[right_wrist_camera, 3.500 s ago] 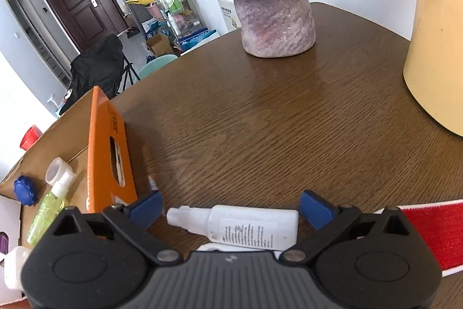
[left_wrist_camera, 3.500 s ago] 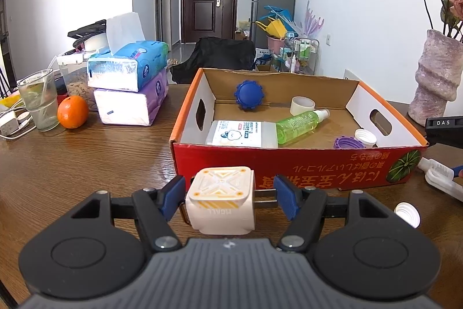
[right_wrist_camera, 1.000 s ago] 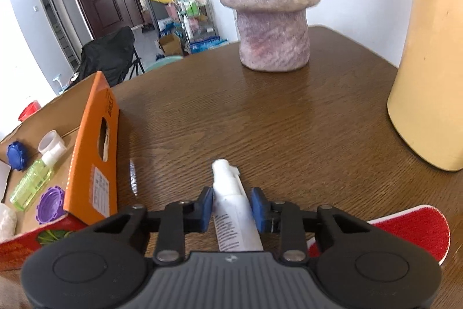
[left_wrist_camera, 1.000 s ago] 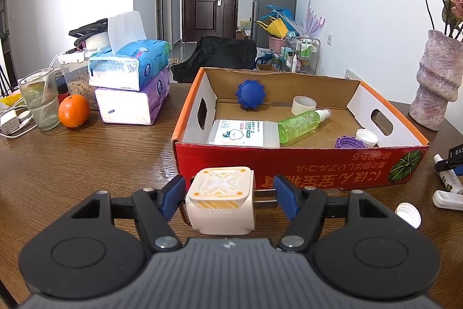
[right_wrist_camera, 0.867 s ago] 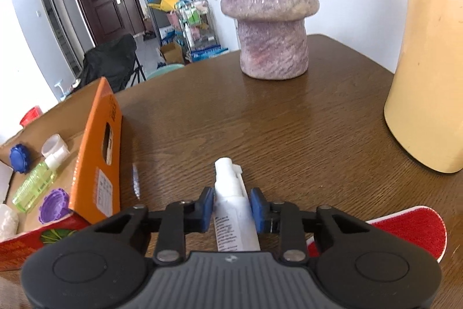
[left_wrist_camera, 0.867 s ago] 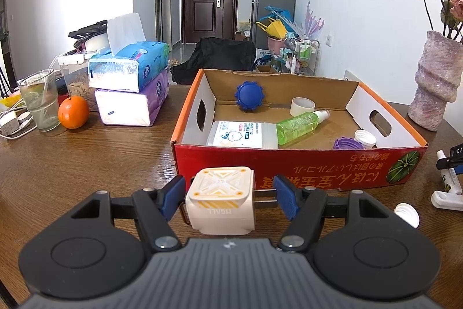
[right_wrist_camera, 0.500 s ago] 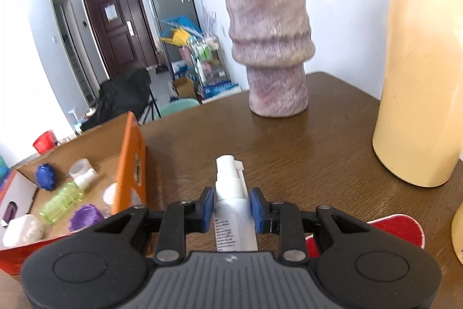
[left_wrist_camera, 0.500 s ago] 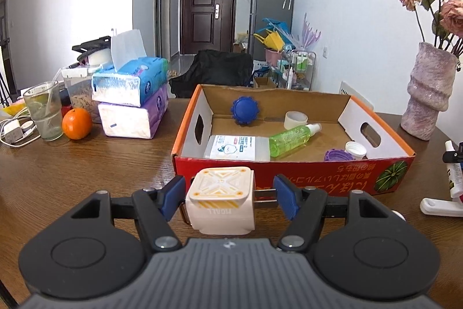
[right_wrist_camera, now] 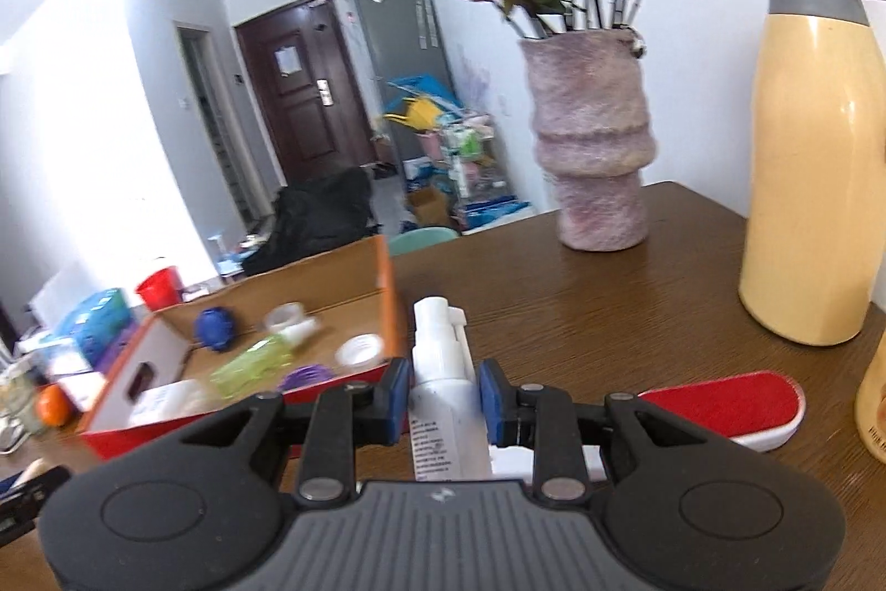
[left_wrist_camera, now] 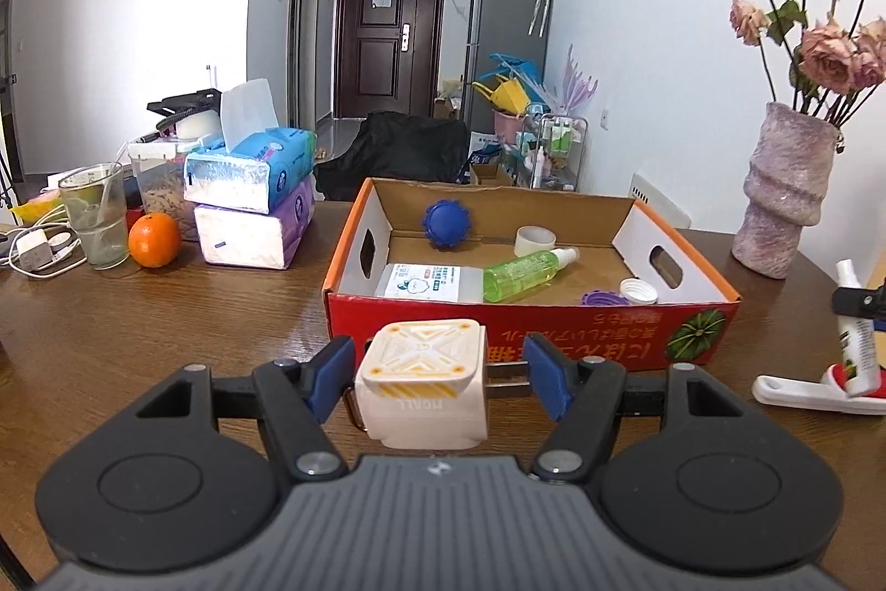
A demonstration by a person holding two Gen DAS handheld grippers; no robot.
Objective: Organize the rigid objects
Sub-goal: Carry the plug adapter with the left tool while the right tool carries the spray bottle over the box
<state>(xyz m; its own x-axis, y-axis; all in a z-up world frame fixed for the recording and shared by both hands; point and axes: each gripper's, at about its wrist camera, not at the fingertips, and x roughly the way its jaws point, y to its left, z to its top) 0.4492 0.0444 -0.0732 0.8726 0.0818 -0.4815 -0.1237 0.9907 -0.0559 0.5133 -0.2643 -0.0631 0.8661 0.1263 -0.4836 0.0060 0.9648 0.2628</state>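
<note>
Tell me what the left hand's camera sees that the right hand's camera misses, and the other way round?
Only the left view shows the white cube between its fingers, the stacked tissue packs and the glass. Only the right view shows the yellow thermos jug and a red cup. Both show the cardboard box with the green bottle and blue cap inside, the pink vase, and the white spray bottle clamped in the right fingers.

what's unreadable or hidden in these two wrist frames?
- Left wrist: underside of the white cube, hidden by the gripper body; whether the pads touch it is unclear.
- Left wrist: red box print is upside down and too small to read.
- Right wrist: lower part of the white spray bottle, behind the gripper body; its label is too small.
- Right wrist: lint brush handle, covered by the gripper.
</note>
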